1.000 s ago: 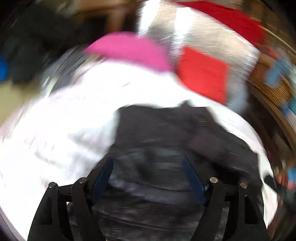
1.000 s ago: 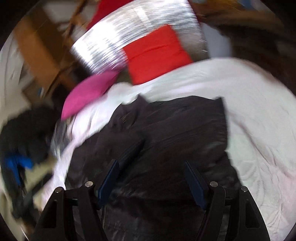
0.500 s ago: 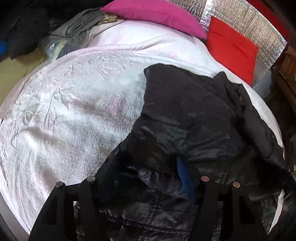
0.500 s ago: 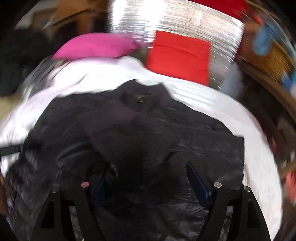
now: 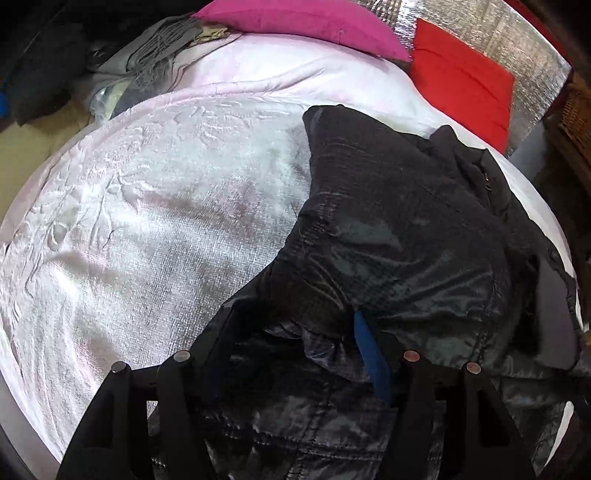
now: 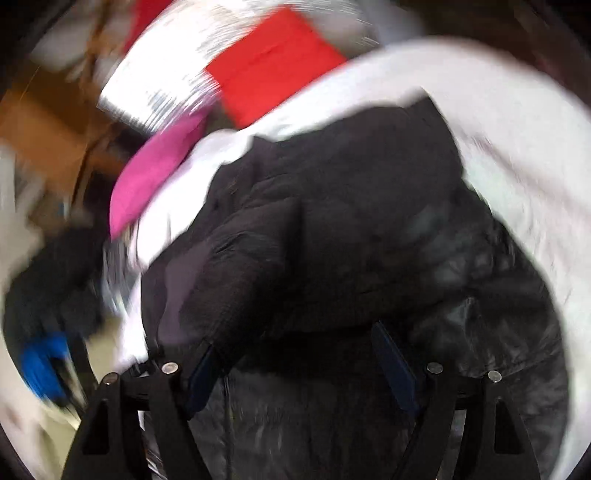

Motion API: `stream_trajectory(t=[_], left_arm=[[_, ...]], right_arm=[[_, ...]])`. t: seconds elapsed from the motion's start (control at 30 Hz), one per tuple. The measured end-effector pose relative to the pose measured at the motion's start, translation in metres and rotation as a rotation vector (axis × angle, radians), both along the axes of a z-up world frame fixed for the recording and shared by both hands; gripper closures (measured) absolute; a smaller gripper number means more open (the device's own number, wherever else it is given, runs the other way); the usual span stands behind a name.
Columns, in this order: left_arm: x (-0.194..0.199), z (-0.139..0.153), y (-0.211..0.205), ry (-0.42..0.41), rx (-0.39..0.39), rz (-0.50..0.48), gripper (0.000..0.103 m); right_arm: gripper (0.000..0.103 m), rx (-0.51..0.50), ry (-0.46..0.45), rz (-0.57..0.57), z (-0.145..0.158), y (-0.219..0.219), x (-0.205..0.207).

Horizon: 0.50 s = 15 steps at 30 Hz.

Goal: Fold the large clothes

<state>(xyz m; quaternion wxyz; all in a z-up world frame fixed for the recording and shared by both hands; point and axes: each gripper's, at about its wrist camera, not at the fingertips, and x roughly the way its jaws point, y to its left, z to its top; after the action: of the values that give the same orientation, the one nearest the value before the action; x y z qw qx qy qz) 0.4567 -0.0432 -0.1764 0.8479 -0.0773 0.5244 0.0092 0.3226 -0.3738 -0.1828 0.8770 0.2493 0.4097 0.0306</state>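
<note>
A large black quilted jacket (image 5: 399, 236) lies crumpled on a pale pink bedspread (image 5: 147, 229). My left gripper (image 5: 295, 343) is down in the jacket's near fabric with its jaws wide apart; cloth bunches between them and covers the left finger, while the blue right pad (image 5: 369, 354) shows. In the blurred right wrist view the jacket (image 6: 332, 229) fills the middle. My right gripper (image 6: 299, 350) is open over its near part, blue pads (image 6: 393, 363) wide apart with fabric between.
A magenta pillow (image 5: 306, 26) and a red cushion (image 5: 461, 81) lie at the bed's far end against a silver foil panel (image 5: 509, 40). Grey clothes (image 5: 155, 55) are heaped at the far left. A wicker basket (image 5: 576, 107) stands to the right.
The left gripper has dropped into the jacket and stayed there; its view went from blurred to steady. The right gripper keeps swinging, its view turning left, jaws open throughout.
</note>
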Motion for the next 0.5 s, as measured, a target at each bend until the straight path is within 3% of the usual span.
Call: stream_trajectory(t=[0.13,0.23,0.5], left_arm=[[0.002,0.0,0.005,0.007,-0.026,0.012,0.038],[0.003,0.0,0.009,0.012,-0.034,0.013,0.038],[0.004,0.006,0.024,0.017,-0.056,0.021,0.038]], right_arm=[[0.022,-0.335,-0.07,0.205,0.034,0.057,-0.008],[0.022,-0.485,-0.139,0.285,0.043,0.09,-0.012],[0.022,-0.819,-0.039,0.461,-0.009,0.158,0.046]])
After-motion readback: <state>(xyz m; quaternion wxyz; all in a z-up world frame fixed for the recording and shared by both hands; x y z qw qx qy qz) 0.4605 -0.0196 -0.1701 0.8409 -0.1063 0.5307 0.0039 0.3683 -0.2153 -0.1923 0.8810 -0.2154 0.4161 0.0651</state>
